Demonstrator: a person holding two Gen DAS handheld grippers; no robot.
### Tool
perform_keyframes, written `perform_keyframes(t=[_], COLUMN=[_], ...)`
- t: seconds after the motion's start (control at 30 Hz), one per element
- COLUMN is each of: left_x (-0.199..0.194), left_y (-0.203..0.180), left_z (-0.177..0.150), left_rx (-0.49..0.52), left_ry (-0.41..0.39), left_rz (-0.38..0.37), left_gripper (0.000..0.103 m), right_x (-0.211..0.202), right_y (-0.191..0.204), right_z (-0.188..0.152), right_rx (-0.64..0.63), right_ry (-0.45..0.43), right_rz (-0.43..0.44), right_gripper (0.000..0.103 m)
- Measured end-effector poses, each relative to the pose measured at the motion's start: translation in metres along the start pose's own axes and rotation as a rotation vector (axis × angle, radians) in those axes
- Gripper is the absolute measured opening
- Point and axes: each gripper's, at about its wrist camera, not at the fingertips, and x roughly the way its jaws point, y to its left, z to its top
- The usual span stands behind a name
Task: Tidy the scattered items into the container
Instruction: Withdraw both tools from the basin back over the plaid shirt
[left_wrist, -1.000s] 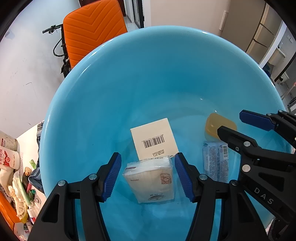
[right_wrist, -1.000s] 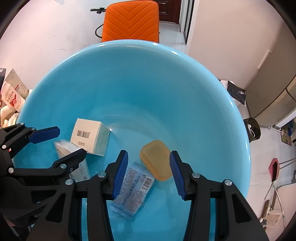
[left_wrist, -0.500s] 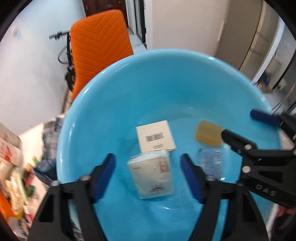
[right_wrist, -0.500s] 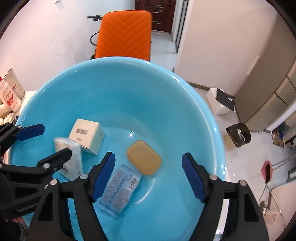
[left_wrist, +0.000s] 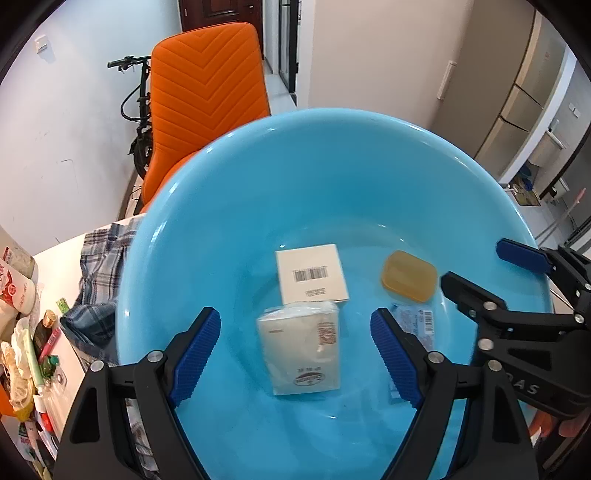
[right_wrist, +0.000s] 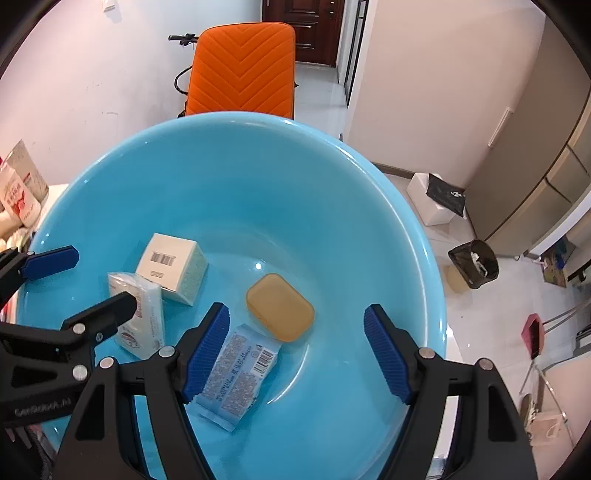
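A big light-blue basin holds a white barcode box, a white tissue pack, an amber soap case and a blue-printed wipes packet. My left gripper is open and empty, held above the tissue pack. My right gripper is open and empty above the soap case and the packet. Each gripper shows at the edge of the other's view.
The basin stands on a white table with a plaid cloth and bottles and packets at its left. An orange chair stands behind the basin. A black bin is on the floor to the right.
Both grippers have opened wider and pulled up and back from the basin. The tissue pack and the packet lie loose on the basin floor.
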Motion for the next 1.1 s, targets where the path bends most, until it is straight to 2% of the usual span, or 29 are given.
perform_keyframes(t=[0.17, 0.37, 0.47, 0.57, 0.63, 0.73, 0.83, 1.03, 1.1], left_x=[-0.006, -0.010, -0.018, -0.033, -0.048, -0.077, -0.110, -0.163, -0.178], left_y=[-0.003, -0.007, -0.008, -0.003, 0.000, 0.005, 0.006, -0.003, -0.002], left_z=[-0.009, -0.021, -0.026, -0.036, -0.044, -0.063, -0.087, -0.128, -0.144], left_rx=[-0.002, 0.033, 0.033, -0.012, -0.045, -0.073, -0.064, 0.034, 0.039], left_ry=[0.011, 0.060, 0.063, 0.042, 0.013, -0.053, -0.136, -0.242, -0.271], left_rz=[-0.009, -0.021, -0.033, -0.063, -0.095, -0.104, -0.065, 0.019, 0.018], left_gripper=[0.086, 0.086, 0.086, 0.086, 0.086, 0.086, 0.086, 0.086, 0.086], right_x=[-0.006, -0.016, -0.027, -0.049, -0.069, -0.106, -0.142, -0.197, -0.213], right_y=[0.001, -0.001, -0.002, -0.004, -0.004, -0.001, 0.002, 0.021, 0.027], right_z=[-0.011, -0.020, -0.023, -0.024, -0.026, -0.037, -0.057, -0.107, -0.124], right_rx=[-0.001, 0.005, 0.026, 0.051, 0.058, 0.039, 0.003, -0.066, -0.070], right_ry=[0.002, -0.002, -0.038, -0.085, -0.114, -0.164, -0.232, -0.377, -0.408], right_rz=[0.008, 0.040, 0.048, 0.089, 0.099, 0.108, 0.101, 0.014, -0.001], right_gripper=[0.074, 0.078, 0.078, 0.078, 0.078, 0.080, 0.090, 0.092, 0.094])
